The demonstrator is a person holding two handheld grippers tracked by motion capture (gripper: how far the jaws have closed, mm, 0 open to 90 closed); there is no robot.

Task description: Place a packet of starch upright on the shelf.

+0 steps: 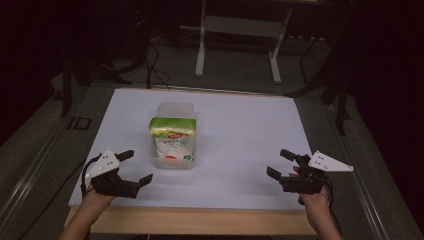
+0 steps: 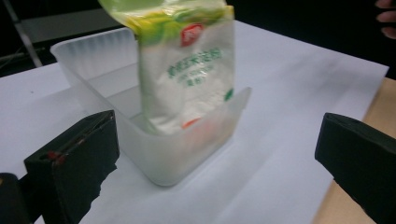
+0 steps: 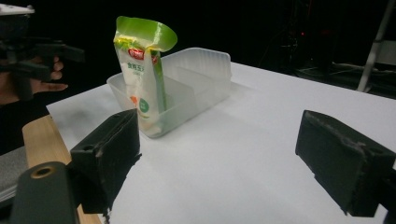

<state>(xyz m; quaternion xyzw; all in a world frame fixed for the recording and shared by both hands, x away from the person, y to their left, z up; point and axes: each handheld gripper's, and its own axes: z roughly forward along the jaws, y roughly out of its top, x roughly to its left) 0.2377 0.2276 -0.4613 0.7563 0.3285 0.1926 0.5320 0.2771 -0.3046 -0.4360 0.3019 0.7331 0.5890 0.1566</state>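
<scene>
A green-and-white pouch [image 1: 173,137] is standing upright in the near end of a clear plastic tub [image 1: 175,109], its green top curling over and its base resting against the tub's near wall. The tub is sitting a little left of the middle of the worktop [image 1: 250,130], its long side running from near to far, and its far part is lying bare. In the left gripper view the pouch [image 2: 189,70] is leaning slightly inside the frosted tub [image 2: 88,60], red and green print showing on its white face.

The left tongs [image 1: 136,167] are hovering just left of the tub's near corner, jaws spread wide and gripping nothing. The right tongs [image 1: 279,165] are hanging well apart from the tub toward the near right of the worktop, also gaping wide and holding nothing. A hand [image 1: 315,200] is coming in from the near edge behind each.

The worktop is wearing a plain white sheet, with a strip of pale wood [image 1: 200,220] showing along its near edge. Around it the room is lying dark: grey floor, black cables [image 1: 150,65] trailing on the far left, and the white legs of a stand [image 1: 200,50] rising beyond the far edge. In the right gripper view the pouch [image 3: 142,74] and tub [image 3: 201,70] are standing out against blackness.
</scene>
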